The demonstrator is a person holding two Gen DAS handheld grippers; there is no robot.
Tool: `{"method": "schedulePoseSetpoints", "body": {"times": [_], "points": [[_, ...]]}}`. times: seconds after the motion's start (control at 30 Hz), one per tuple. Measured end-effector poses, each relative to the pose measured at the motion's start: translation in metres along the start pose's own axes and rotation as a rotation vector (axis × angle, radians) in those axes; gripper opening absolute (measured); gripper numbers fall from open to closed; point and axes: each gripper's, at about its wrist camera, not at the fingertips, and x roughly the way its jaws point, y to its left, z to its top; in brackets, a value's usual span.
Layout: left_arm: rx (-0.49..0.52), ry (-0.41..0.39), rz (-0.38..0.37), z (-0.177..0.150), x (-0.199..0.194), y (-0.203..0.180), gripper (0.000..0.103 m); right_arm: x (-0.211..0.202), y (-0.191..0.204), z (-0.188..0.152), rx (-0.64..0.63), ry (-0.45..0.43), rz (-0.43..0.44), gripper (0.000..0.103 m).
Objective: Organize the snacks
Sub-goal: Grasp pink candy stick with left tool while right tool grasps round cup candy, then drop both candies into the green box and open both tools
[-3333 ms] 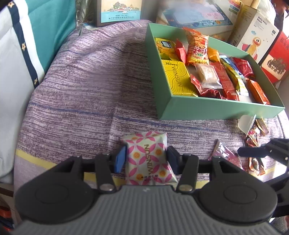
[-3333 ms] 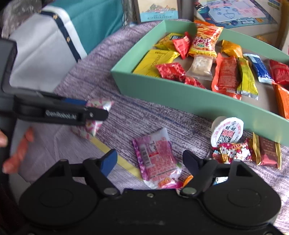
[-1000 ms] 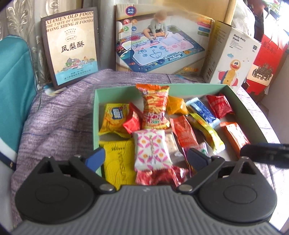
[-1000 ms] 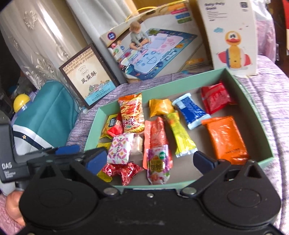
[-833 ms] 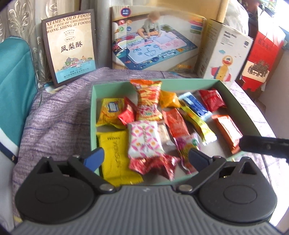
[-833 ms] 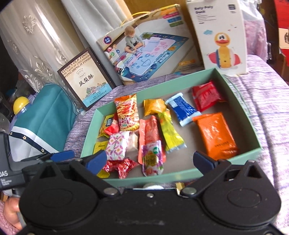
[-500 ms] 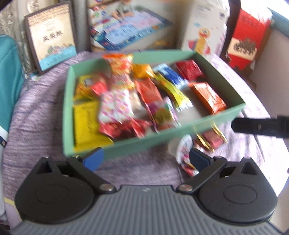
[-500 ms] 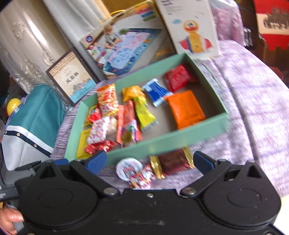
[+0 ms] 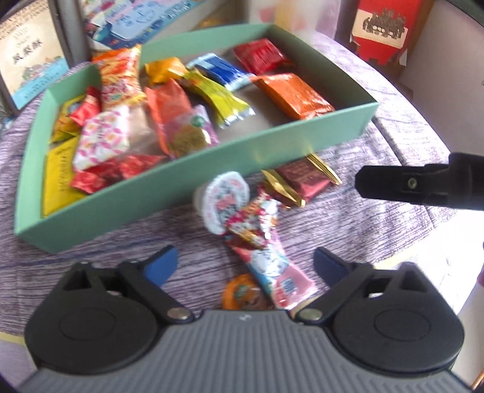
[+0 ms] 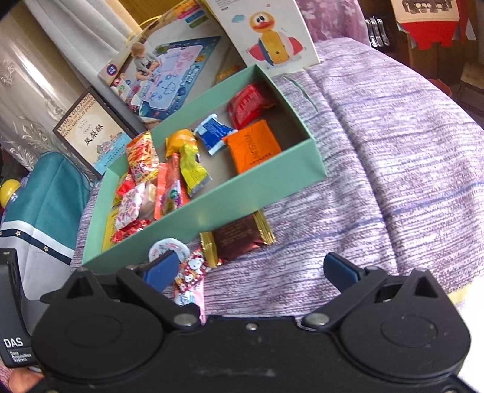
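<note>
A green box (image 9: 193, 181) (image 10: 211, 211) holds several snack packets, among them a pink-patterned packet (image 9: 103, 139) and an orange one (image 10: 254, 149). Loose snacks lie in front of it on the purple cloth: a white round jelly cup (image 9: 222, 201), a pink Hello Kitty packet (image 9: 266, 260) (image 10: 189, 284), a brown gold-edged bar (image 9: 302, 180) (image 10: 239, 238) and a small orange round snack (image 9: 242, 293). My left gripper (image 9: 245, 263) is open and empty, its fingers either side of the pink packet. My right gripper (image 10: 251, 269) is open and empty, near the brown bar.
Behind the box stand a framed pastry box (image 10: 90, 136), a play-mat box (image 10: 169, 69) and a duck toy box (image 10: 266, 33). A teal cushion (image 10: 51, 193) lies at the left. A red box (image 9: 384, 27) stands at the far right. The cloth-covered table curves off at the right (image 10: 408, 151).
Both grippers pulled back from over the box and dropped toward the loose snacks in front of it. The pink-patterned packet and a pink packet, held earlier, now lie in the box.
</note>
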Motion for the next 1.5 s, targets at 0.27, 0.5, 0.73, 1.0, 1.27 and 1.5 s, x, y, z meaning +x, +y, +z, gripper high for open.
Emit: {"method": "schedulePoseSetpoints", "body": {"times": [0.27, 0.5, 0.73, 1.0, 1.27, 1.5], "points": [[0.013, -0.005, -0.030, -0.001, 0.004, 0.007, 0.017, 0.008, 0.012, 0.001, -0.082, 0.003, -0.010, 0.090], [-0.049, -0.011, -0.041, -0.015, -0.008, 0.035, 0.017, 0.023, 0.047, 0.009, -0.177, 0.013, 0.040, 0.067], [-0.124, -0.023, -0.031, -0.030, -0.018, 0.062, 0.016, 0.052, 0.096, 0.001, -0.291, 0.067, 0.088, 0.067], [-0.174, -0.040, -0.038, -0.032, -0.019, 0.084, 0.017, 0.080, 0.120, -0.008, -0.371, 0.067, 0.063, 0.056], [-0.145, -0.070, -0.021, -0.026, -0.015, 0.080, 0.015, 0.069, 0.114, -0.007, -0.353, 0.063, 0.054, 0.045], [-0.159, -0.079, -0.039, -0.029, -0.026, 0.082, 0.014, 0.043, 0.099, -0.003, -0.292, 0.053, 0.072, 0.045]]}}
